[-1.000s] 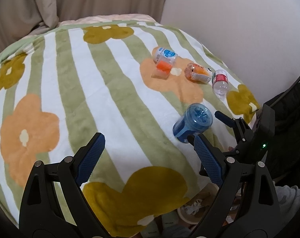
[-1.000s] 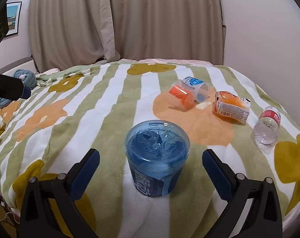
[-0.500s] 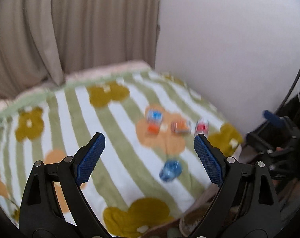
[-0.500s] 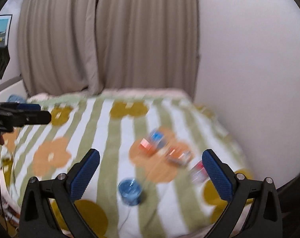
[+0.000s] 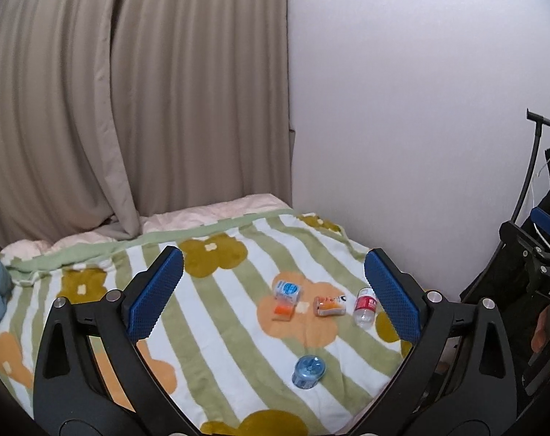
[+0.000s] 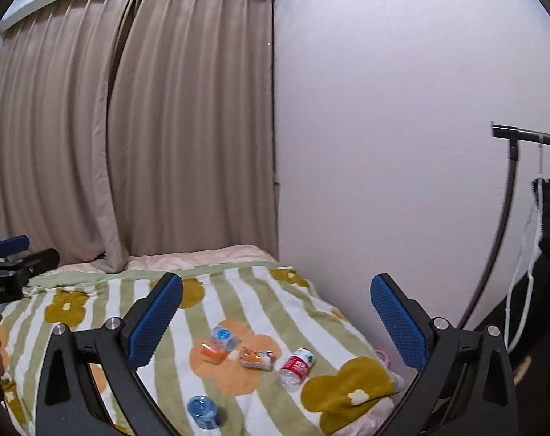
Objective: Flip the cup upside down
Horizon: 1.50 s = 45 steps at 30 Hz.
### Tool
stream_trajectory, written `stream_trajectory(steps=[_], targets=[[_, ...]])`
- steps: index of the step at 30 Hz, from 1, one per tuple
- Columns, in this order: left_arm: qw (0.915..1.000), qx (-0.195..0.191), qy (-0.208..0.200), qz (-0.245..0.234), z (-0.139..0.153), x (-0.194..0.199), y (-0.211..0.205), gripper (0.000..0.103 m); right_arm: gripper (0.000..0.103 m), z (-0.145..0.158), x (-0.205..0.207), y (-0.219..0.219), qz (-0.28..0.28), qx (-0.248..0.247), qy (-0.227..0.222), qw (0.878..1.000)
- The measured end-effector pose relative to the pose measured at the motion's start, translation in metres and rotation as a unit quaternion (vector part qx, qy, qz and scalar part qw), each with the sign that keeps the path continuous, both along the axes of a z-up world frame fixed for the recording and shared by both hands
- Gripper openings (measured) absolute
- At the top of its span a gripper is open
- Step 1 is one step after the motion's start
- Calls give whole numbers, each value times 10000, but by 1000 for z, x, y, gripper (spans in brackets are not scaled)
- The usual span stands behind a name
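Note:
The blue cup [image 5: 308, 371] stands on the striped flower blanket [image 5: 217, 312], its closed end up, near the bed's front edge. It also shows in the right wrist view [image 6: 202, 411]. My left gripper [image 5: 271, 290] is open and empty, held high and well back from the bed. My right gripper [image 6: 275, 316] is open and empty too, high and far from the cup. The right gripper's arm [image 5: 536, 250] shows at the right edge of the left wrist view.
An orange and clear cup [image 5: 285, 299], an orange packet [image 5: 330, 306] and a clear bottle with a red label [image 5: 365, 307] lie beyond the blue cup. Curtains [image 5: 129, 109] and a white wall [image 5: 402, 109] stand behind the bed. A clothes rack [image 6: 507, 218] stands right.
Both grippers have pulled far back and up from the bed; the blue cup, close between the right fingers a second ago, now looks small and distant on the blanket.

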<state>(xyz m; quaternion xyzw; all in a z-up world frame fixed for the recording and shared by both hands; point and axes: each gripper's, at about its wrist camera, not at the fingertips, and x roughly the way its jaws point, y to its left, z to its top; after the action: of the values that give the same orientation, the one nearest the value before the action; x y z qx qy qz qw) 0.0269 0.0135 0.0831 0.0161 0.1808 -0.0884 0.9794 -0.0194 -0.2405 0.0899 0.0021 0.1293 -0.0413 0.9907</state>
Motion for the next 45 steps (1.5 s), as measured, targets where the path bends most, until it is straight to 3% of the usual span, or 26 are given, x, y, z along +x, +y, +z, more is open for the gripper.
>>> stream_trajectory(steps=[8,45], targets=[[9997,29,-228,94,-10,-11,-7,100,103,-6,-12,-9,-246,37,-170,9995],[9993,51,-352,63,-9,-10,-8,100,103,0,-10,-17,-447,75,-239,9987]])
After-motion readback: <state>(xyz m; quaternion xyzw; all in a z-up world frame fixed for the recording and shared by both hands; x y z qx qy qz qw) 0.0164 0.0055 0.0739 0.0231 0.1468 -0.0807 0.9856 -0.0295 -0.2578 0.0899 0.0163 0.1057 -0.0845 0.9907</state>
